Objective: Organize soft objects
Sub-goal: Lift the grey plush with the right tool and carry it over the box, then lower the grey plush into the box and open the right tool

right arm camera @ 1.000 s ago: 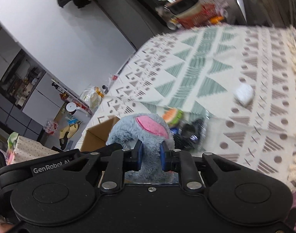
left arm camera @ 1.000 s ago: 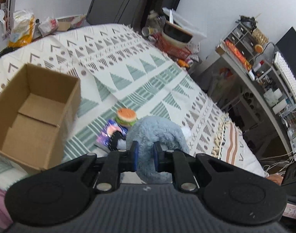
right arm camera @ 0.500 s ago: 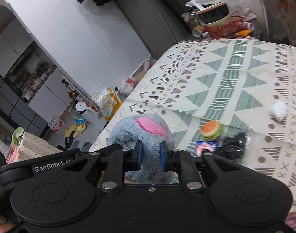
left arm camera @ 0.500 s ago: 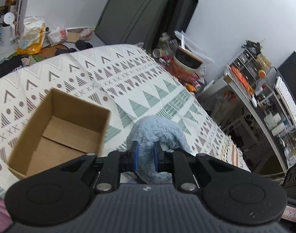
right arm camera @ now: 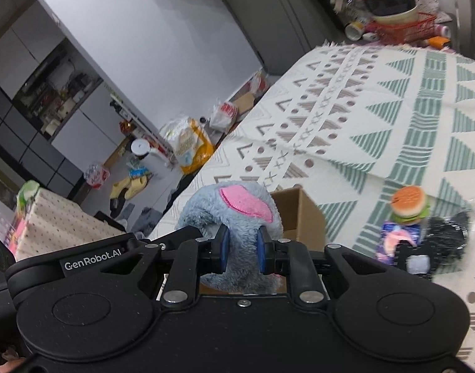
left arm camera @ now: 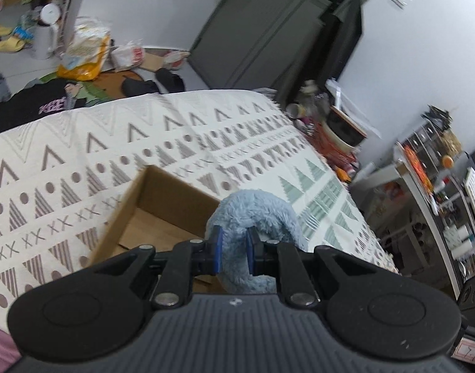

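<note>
One blue-grey plush toy (left arm camera: pixel 253 214), pinched by both tools: left gripper (left arm camera: pixel 232 250) clamped on a plain furry limb, right gripper (right arm camera: pixel 242 253) clamped below a pink-patched ear (right arm camera: pixel 246 203). Held above one open cardboard box (left arm camera: pixel 162 205). One burger toy (right arm camera: pixel 410 203), one purple packet (right arm camera: pixel 393 242), one black fuzzy item (right arm camera: pixel 449 236), all close together beyond the box. Patterned blanket (left arm camera: pixel 81 161) underneath; cluttered floor, shelves, dark door around. Plush body hidden behind the tools; black item blurred, hard to identify.
</note>
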The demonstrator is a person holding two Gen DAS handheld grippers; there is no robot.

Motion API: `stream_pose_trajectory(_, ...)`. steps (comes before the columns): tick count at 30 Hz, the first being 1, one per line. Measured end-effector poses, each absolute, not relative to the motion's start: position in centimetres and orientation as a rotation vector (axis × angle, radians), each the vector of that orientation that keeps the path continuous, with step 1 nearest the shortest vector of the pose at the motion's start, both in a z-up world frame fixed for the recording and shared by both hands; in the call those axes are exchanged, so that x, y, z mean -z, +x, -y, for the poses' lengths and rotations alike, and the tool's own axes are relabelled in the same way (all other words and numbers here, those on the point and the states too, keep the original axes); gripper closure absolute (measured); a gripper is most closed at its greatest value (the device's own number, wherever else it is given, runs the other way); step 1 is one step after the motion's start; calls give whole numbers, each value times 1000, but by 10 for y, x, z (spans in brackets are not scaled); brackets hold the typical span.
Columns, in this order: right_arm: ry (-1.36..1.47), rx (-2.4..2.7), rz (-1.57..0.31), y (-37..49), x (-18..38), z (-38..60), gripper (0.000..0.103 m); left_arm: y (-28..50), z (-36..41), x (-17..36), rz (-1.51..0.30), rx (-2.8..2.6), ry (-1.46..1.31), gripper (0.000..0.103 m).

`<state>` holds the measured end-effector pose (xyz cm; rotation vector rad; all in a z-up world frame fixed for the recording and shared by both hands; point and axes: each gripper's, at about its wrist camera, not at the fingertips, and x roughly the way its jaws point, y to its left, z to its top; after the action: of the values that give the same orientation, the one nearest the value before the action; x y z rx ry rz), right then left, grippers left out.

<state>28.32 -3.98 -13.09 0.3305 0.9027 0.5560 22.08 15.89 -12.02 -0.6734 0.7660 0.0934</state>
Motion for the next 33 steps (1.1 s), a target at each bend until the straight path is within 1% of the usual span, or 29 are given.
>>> stream_pose_trajectory(12, 261, -576, -965, 307, 167, -8, 84, 239, -196, 167, -794, -189, -707, 88)
stream_pose_trajectory(17, 264, -578, -992, 317, 179, -17, 77, 245, -205, 177, -798, -216, -721, 88)
stream_pose_trajectory(18, 262, -573, -992, 318, 180, -17, 77, 247, -206, 179, -799, -225, -722, 86)
stream_pose_trajectory(19, 259, -571, -989, 318, 181, -16, 75, 248, -206, 181, -803, -232, -722, 84)
stream_pose_trajectory(20, 251, -570, -985, 318, 180, -16, 67, 249, -207, 183, -805, -240, -719, 84)
stream_pose_trajectory(21, 234, -563, -980, 317, 178, -14, 61, 249, -207, 183, -802, -248, -713, 83)
stream_pose_trajectory(22, 224, -557, -970, 316, 176, -13, 52, 250, -206, 182, -799, -263, -698, 82)
stream_pose_trajectory(23, 223, -557, -961, 314, 173, -10, 47, 250, -205, 182, -798, -275, -684, 76)
stream_pose_trajectory(24, 223, -560, -958, 313, 169, -6, 46, 250, -205, 182, -801, -286, -670, 69)
stream_pose_trajectory(26, 218, -566, -956, 313, 164, 0, 43, 250, -205, 182, -804, -288, -662, 65)
stream_pose_trajectory(27, 210, -564, -950, 310, 159, 5, 41, 250, -204, 181, -804, -284, -660, 61)
stream_pose_trajectory(28, 203, -559, -943, 310, 156, 8, 36, 249, -203, 180, -806, -284, -656, 59)
stream_pose_trajectory(29, 196, -552, -934, 308, 152, 12, 31, 248, -201, 179, -809, -289, -649, 53)
stream_pose_trajectory(30, 190, -544, -924, 305, 147, 18, 29, 248, -199, 177, -811, -298, -641, 47)
stream_pose_trajectory(31, 187, -540, -919, 305, 144, 22, 28, 246, -196, 173, -810, -313, -632, 44)
stream_pose_trajectory(33, 180, -551, -913, 302, 137, 31, 23, 242, -192, 167, -789, -331, -616, 31)
